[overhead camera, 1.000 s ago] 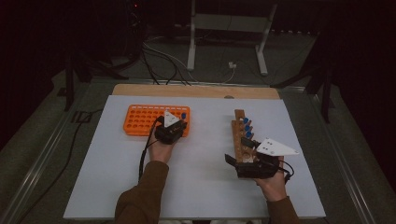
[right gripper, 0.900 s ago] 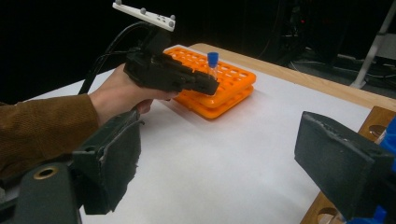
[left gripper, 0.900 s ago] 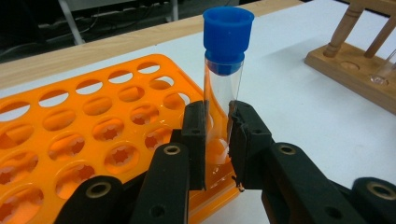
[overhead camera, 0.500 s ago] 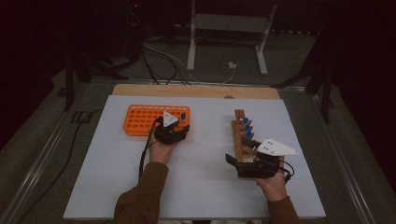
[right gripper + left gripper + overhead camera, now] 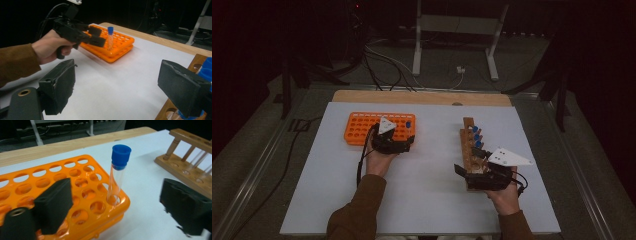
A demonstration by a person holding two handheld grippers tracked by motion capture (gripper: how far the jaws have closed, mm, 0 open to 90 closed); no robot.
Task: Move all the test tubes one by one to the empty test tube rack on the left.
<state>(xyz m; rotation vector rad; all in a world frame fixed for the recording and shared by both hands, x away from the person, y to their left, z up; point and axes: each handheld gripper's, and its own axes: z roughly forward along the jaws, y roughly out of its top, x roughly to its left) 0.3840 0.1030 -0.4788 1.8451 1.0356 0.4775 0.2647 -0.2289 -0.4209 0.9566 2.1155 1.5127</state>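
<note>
A clear tube with a blue cap [image 5: 117,177] stands upright in the near corner hole of the orange rack [image 5: 82,182]. My left gripper [image 5: 117,195] is open; its jaws have just been opening and stand wide on either side of the tube without touching it. From above, the left gripper [image 5: 406,141] sits at the orange rack's [image 5: 362,127] right end, by the blue cap [image 5: 408,123]. My right gripper [image 5: 469,161] is open at the near end of the wooden rack [image 5: 468,127], which holds blue-capped tubes [image 5: 475,136]. One blue cap [image 5: 206,70] shows beside its right jaw.
Both racks sit on a white sheet [image 5: 427,190] over a wooden table [image 5: 422,97]. Most of the orange rack's holes hold nothing. Cables and a metal stand [image 5: 417,45] lie on the floor beyond the table's far edge.
The left gripper's jaws have spread apart and let go of the tube, which stays standing in the orange rack. The right hand has not moved.
</note>
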